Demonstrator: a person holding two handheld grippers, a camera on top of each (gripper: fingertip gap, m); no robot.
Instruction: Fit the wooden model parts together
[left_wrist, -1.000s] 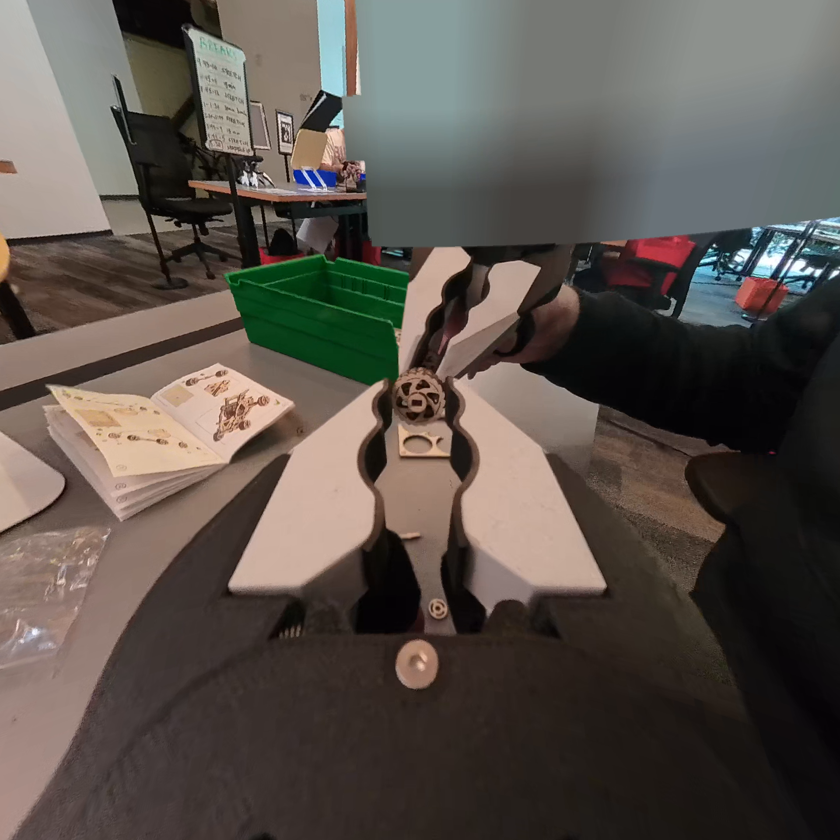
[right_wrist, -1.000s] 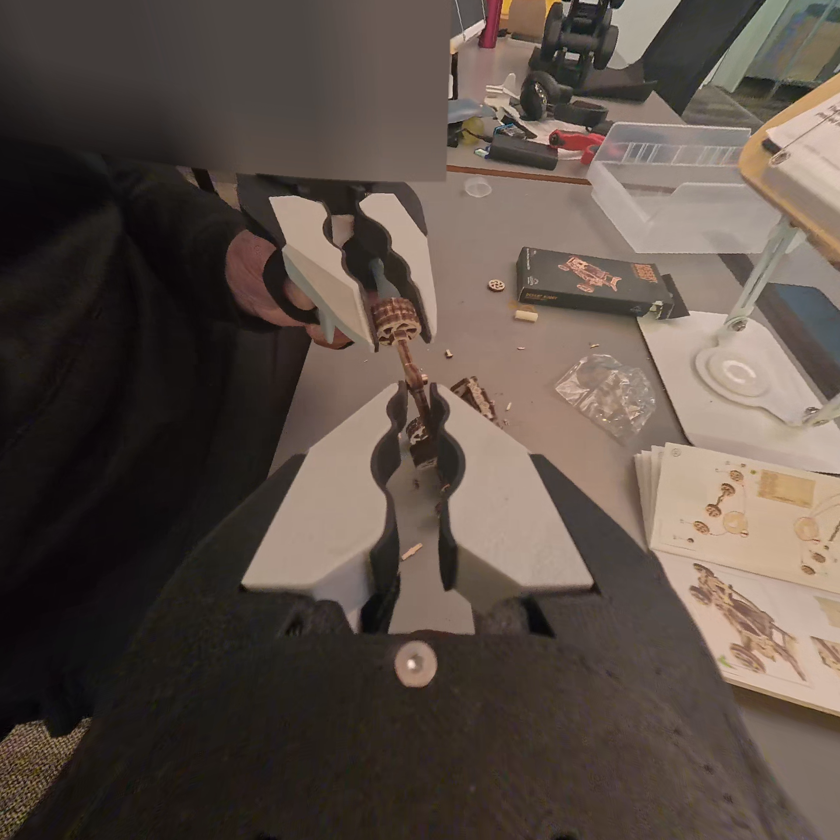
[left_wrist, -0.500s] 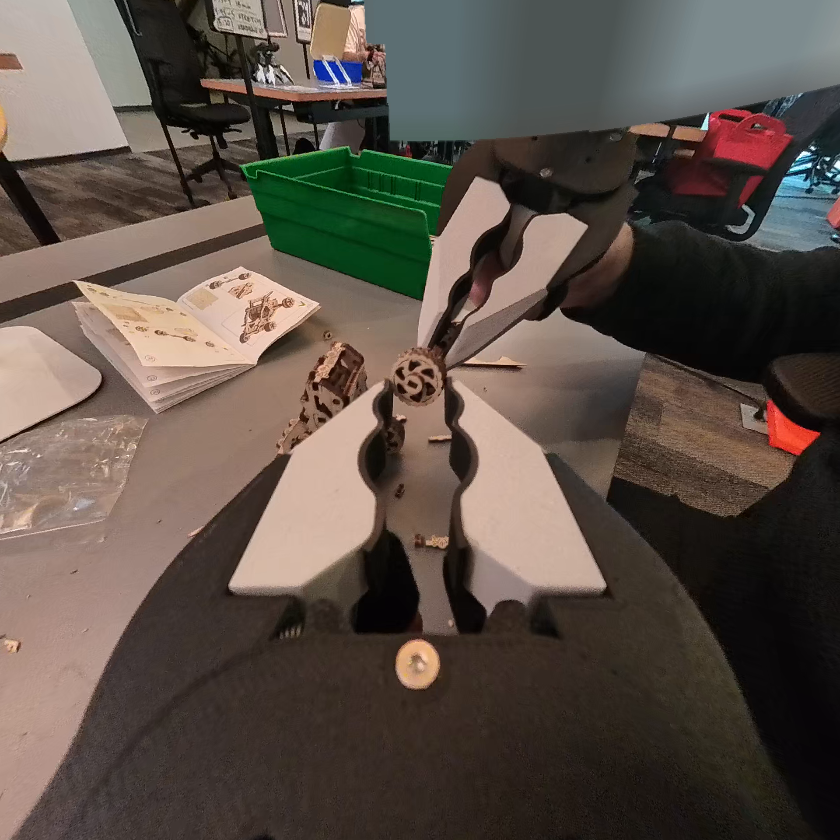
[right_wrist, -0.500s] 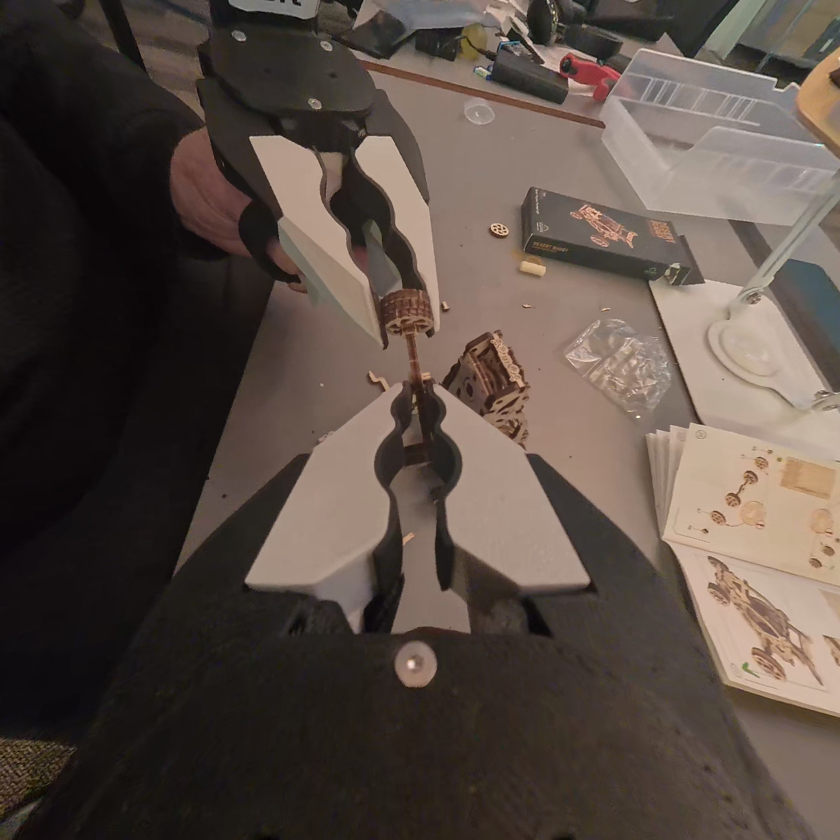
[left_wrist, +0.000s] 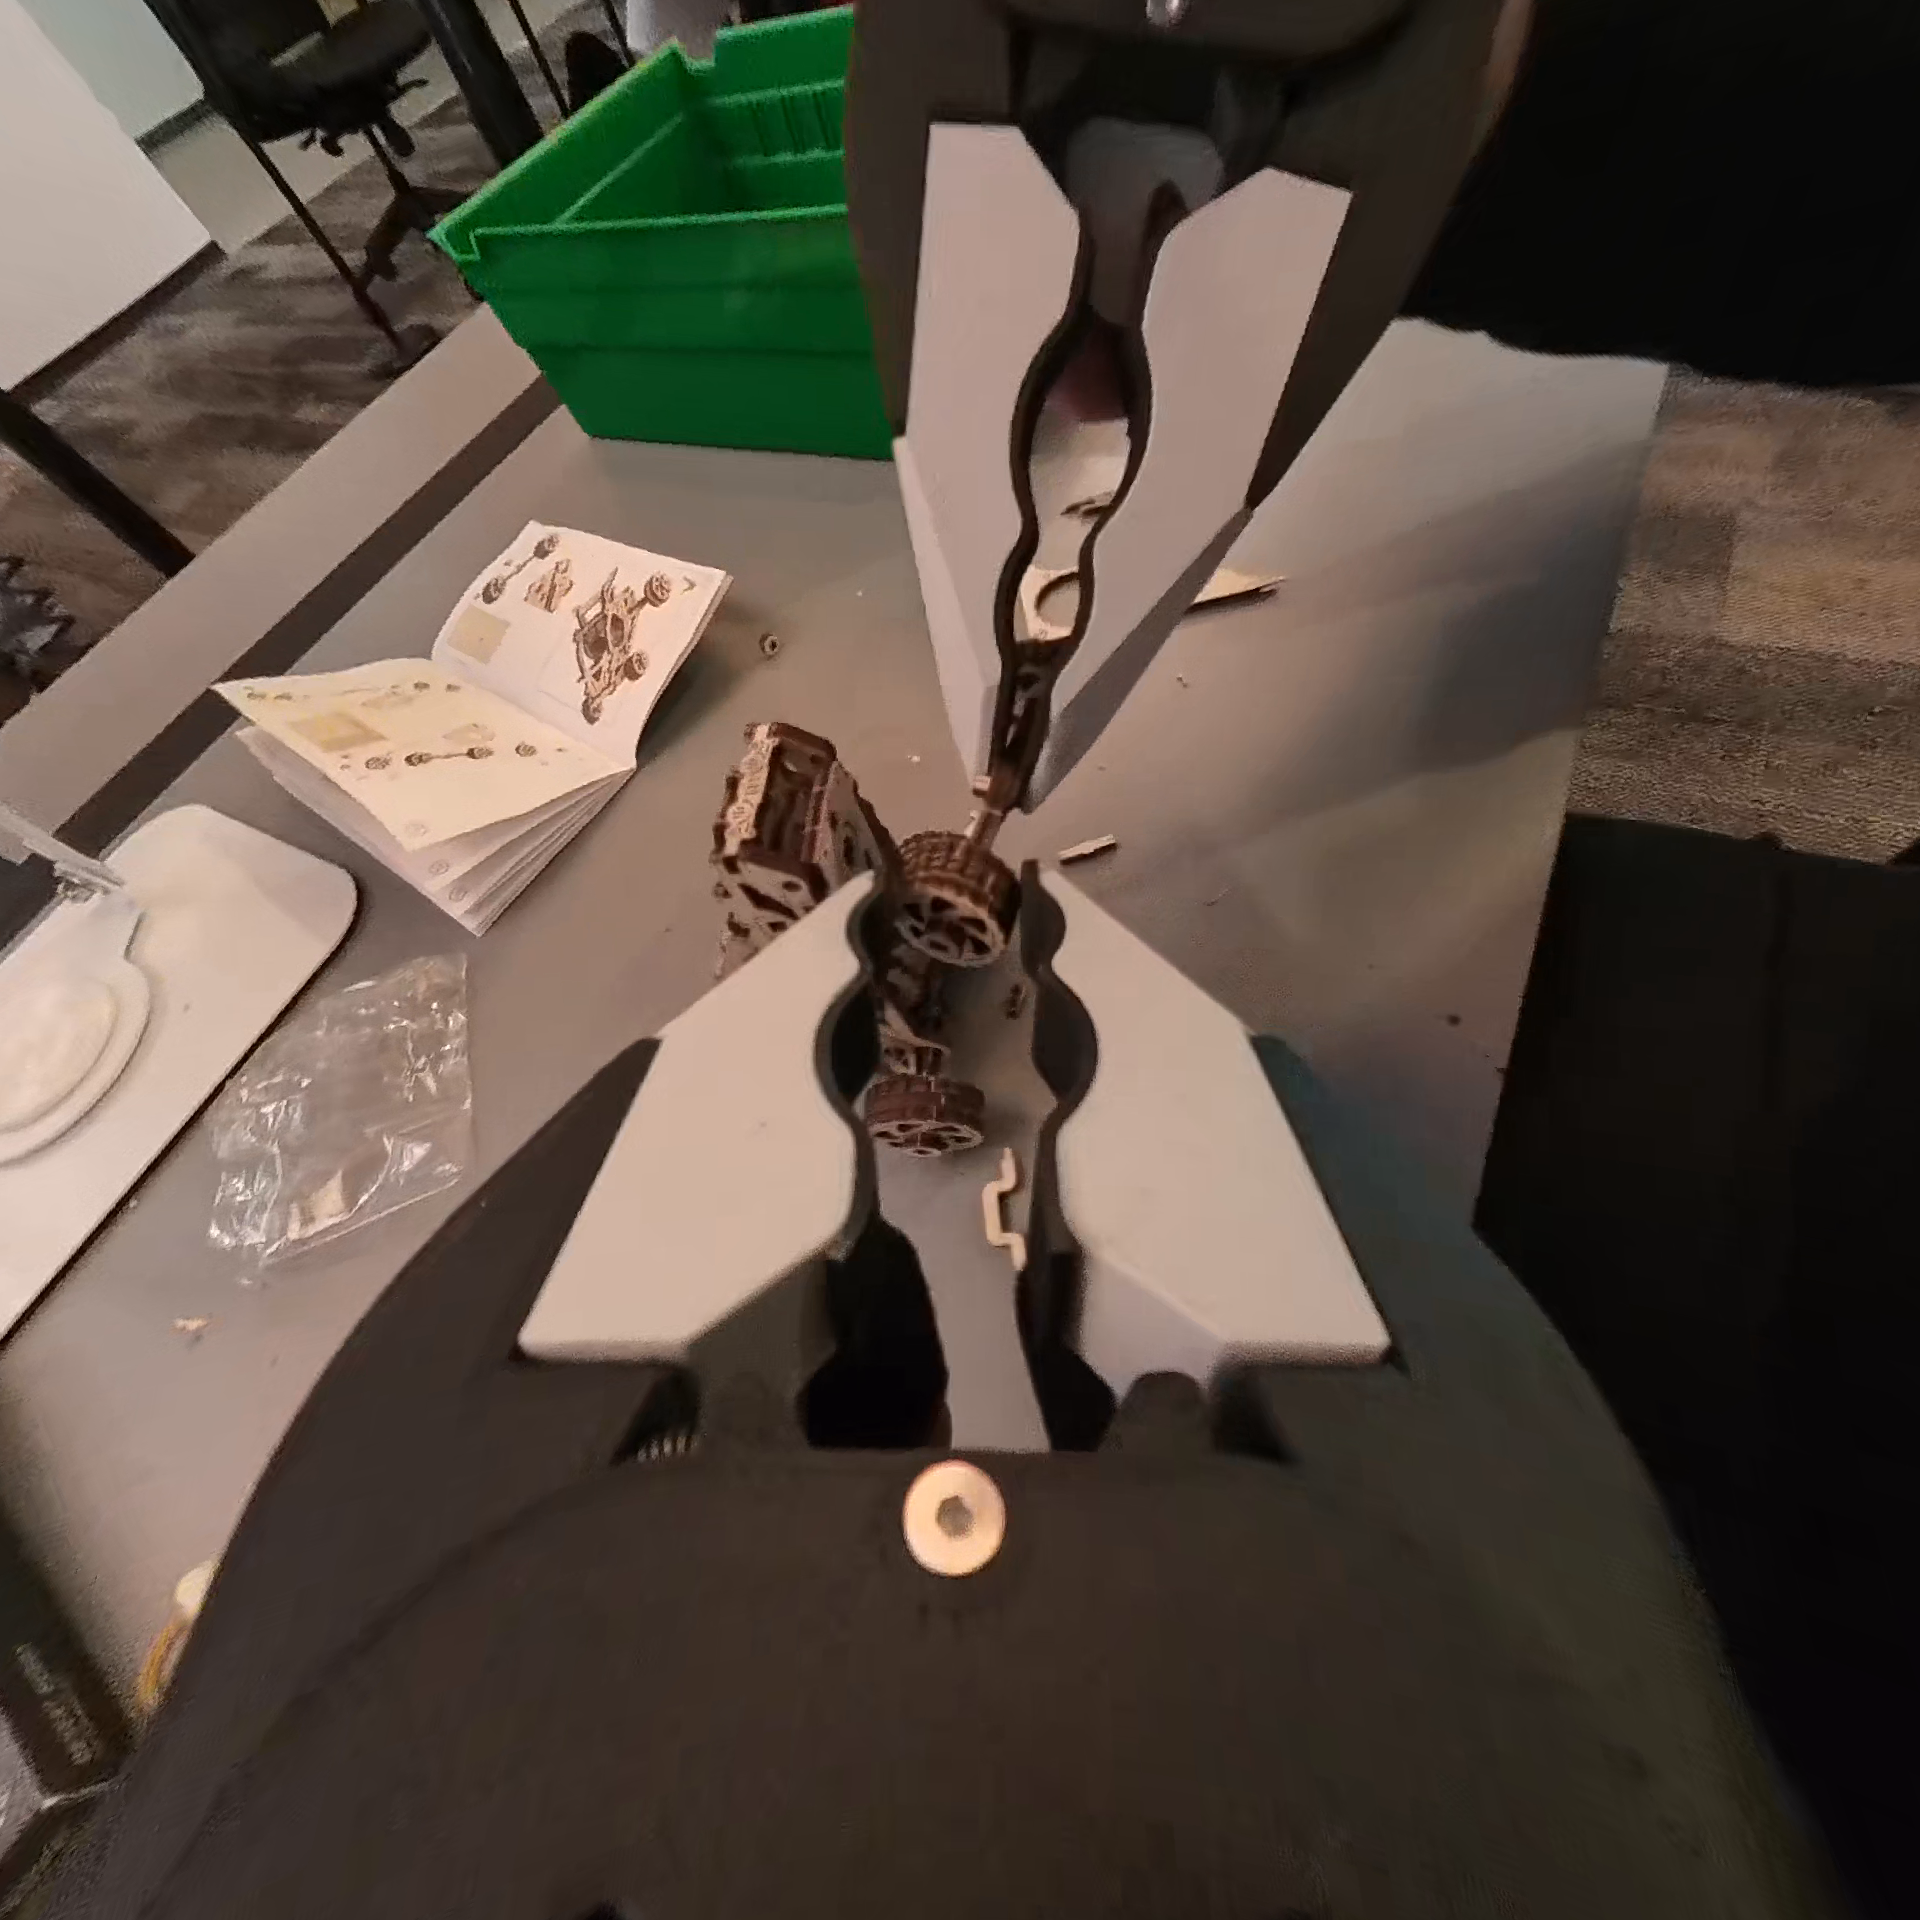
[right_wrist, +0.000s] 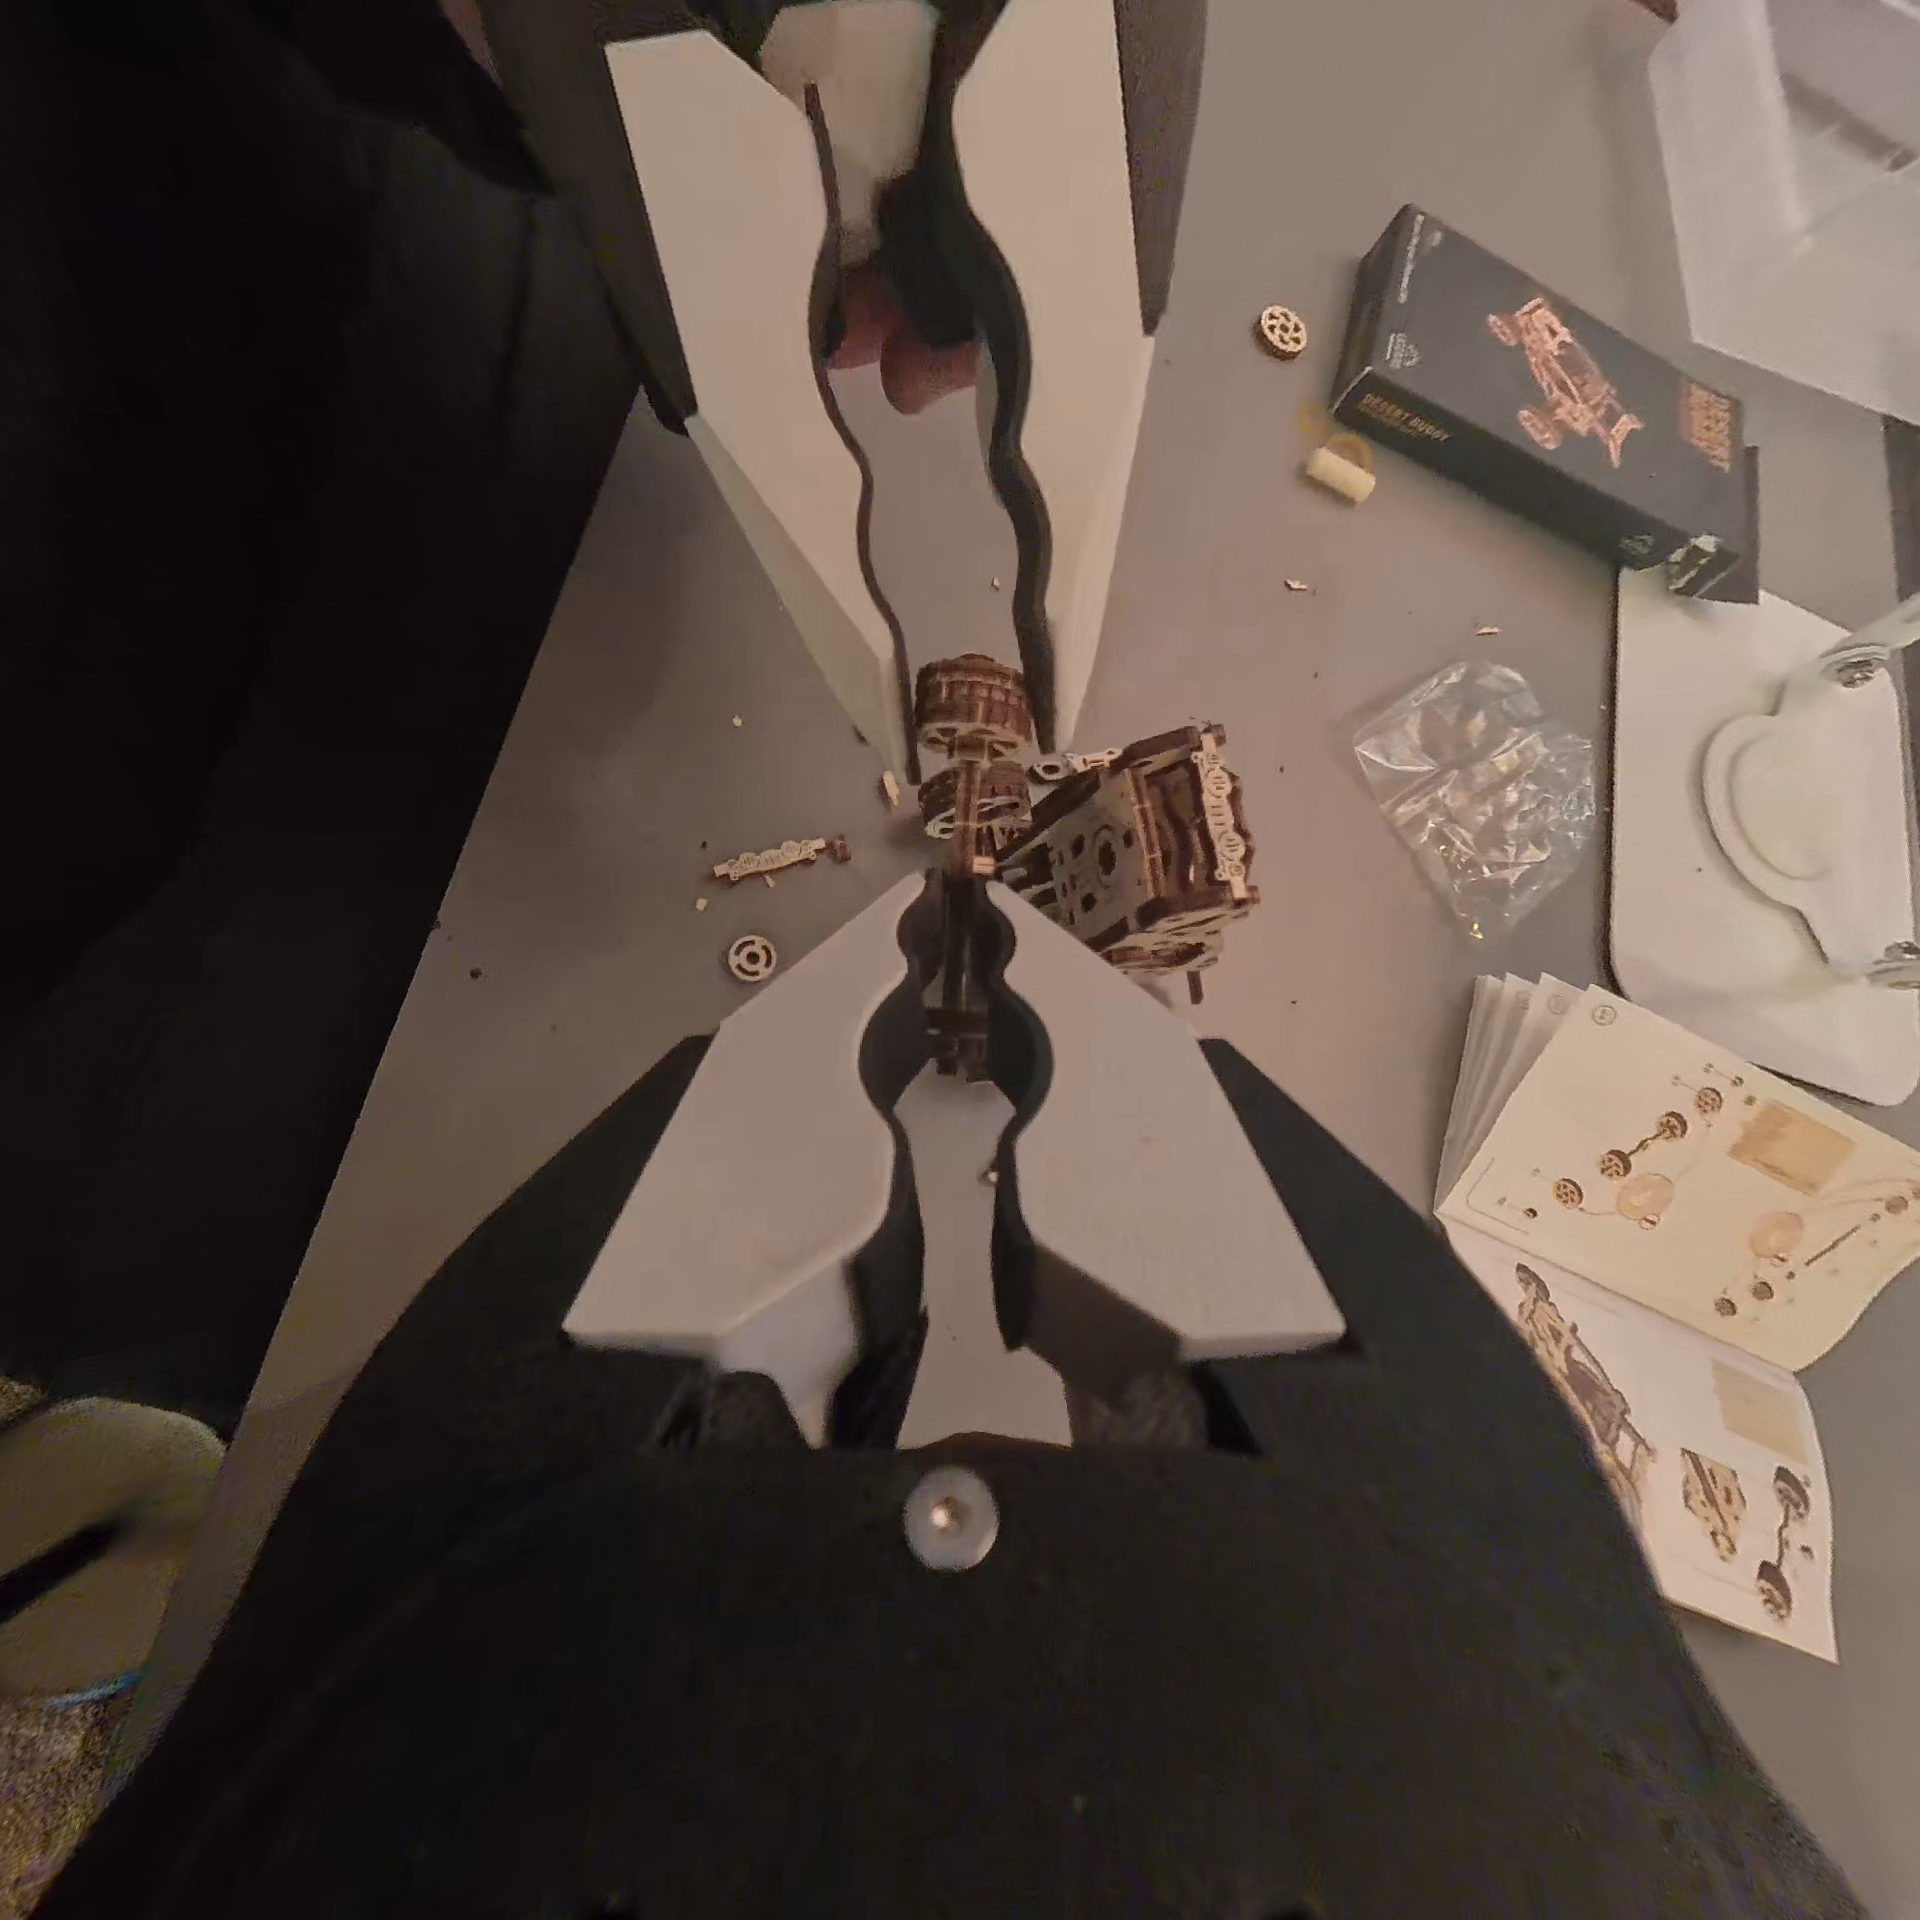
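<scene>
The left gripper (left_wrist: 951, 883), its pale wedge-shaped fingers lined with wavy black pads, is clamped on a ribbed, laser-cut wooden wheel (left_wrist: 954, 902) at its tips, and the right gripper (right_wrist: 961, 883) is pinched tight on the thin wooden axle (right_wrist: 961, 961) that runs out of that wheel. Below and just left of the left gripper's tips, the fretted, boxy wooden model body (left_wrist: 795, 826) stands on the smooth grey table (left_wrist: 1351, 831). Right of the right gripper lie an open instruction booklet (right_wrist: 1662, 1226), a crinkled clear bag (right_wrist: 1475, 790) and a black printed carton (right_wrist: 1548, 405).
</scene>
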